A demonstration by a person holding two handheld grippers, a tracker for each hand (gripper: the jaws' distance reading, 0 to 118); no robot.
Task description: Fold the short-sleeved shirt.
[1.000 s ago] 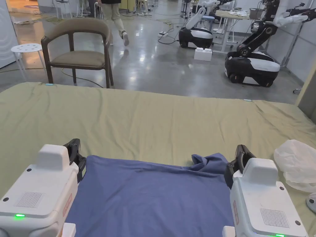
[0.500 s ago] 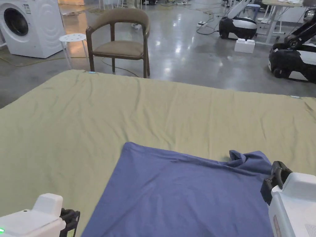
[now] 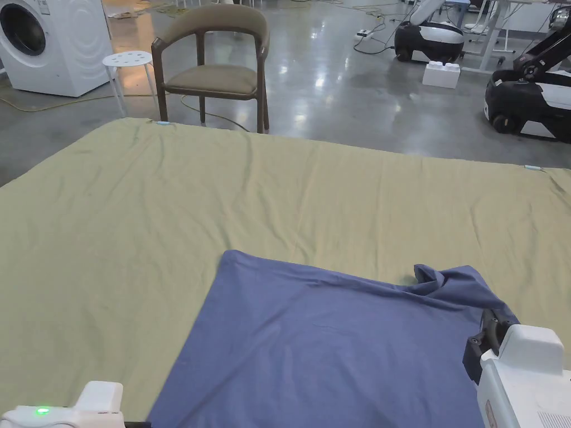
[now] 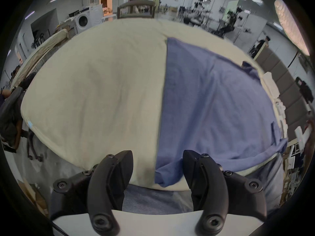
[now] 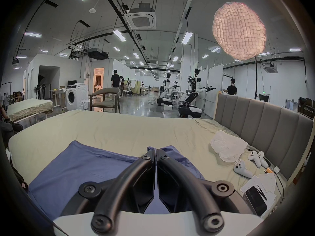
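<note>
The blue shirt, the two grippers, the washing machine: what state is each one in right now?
Blue shirt: spread flat on the bed, far right corner bunched, near edge hanging over.
Left gripper: jaws wide open, holding nothing.
Right gripper: jaws closed together above the shirt; a grip cannot be told.
Washing machine: door shut.

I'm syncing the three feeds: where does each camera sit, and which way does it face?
Head view: on the person's head, looking down across the bed at the shirt; both grippers' white housings show at the bottom corners.
Left gripper view: on the left gripper, over the bed's near edge, facing across it; jaws apart.
Right gripper view: on the right gripper, above the shirt, facing the chair; jaws together.
All share the shirt and chair.
</note>
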